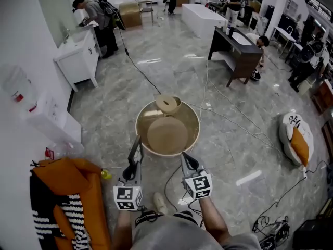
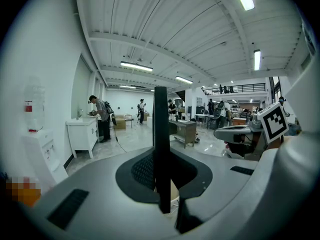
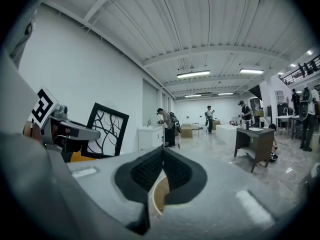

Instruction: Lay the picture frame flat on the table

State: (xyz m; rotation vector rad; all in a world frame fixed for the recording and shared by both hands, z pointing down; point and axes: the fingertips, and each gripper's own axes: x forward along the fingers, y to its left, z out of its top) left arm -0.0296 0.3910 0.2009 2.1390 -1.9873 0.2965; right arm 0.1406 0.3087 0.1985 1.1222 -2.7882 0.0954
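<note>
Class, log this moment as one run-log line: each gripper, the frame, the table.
left gripper: shut on picture frame, frame upright | right gripper: shut, empty | round table: ahead, frame not yet laid on it

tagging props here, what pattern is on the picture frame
The picture frame has black branching lines on white, black border. Best in the right gripper view.

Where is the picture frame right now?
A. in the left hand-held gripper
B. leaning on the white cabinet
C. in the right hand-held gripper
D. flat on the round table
A: the right gripper view shows the black picture frame upright in the left hand-held gripper, its jaws closed on the frame's edge.
</note>
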